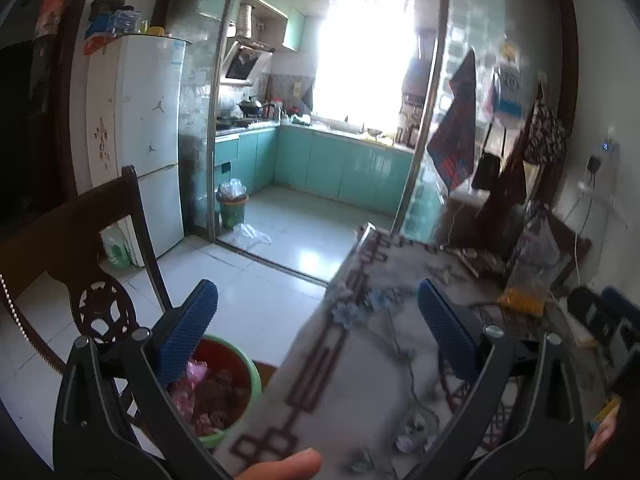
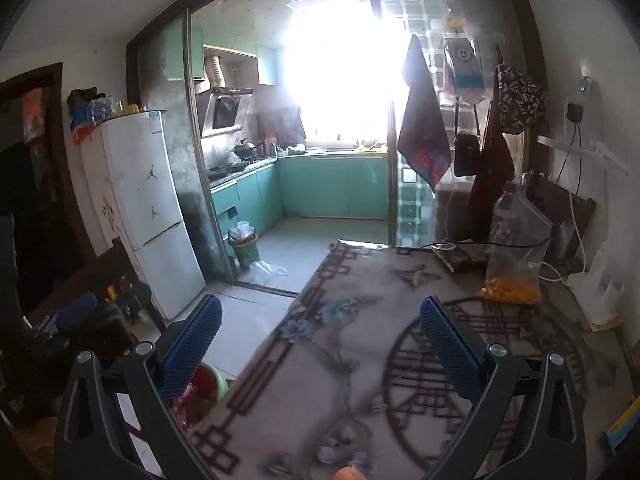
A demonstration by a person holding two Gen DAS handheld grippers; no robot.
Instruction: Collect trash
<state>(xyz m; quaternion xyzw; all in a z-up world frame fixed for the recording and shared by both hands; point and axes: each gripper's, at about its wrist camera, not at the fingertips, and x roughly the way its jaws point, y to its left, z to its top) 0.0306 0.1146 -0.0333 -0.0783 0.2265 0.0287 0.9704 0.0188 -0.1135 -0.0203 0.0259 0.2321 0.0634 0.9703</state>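
Observation:
Beside the table's left edge stands a green trash bin (image 1: 240,376) with a red liner, holding pink and dark scraps; in the right wrist view only its rim (image 2: 214,378) shows. My left gripper (image 1: 318,320) is open and empty, with one blue pad over the bin and the other over the patterned tablecloth (image 1: 360,380). My right gripper (image 2: 320,340) is also open with nothing between its pads, above the same tablecloth (image 2: 340,380). A clear plastic bag with orange contents (image 2: 512,280) sits at the table's far right. A fingertip (image 1: 288,466) shows at the bottom edge.
A dark wooden chair (image 1: 104,304) stands left of the bin. Behind it are a white fridge (image 1: 148,140) and a sliding glass door to a teal kitchen. A second green bin (image 1: 232,208) and a loose plastic bag (image 1: 250,236) lie on the kitchen floor. Cloths hang at the right.

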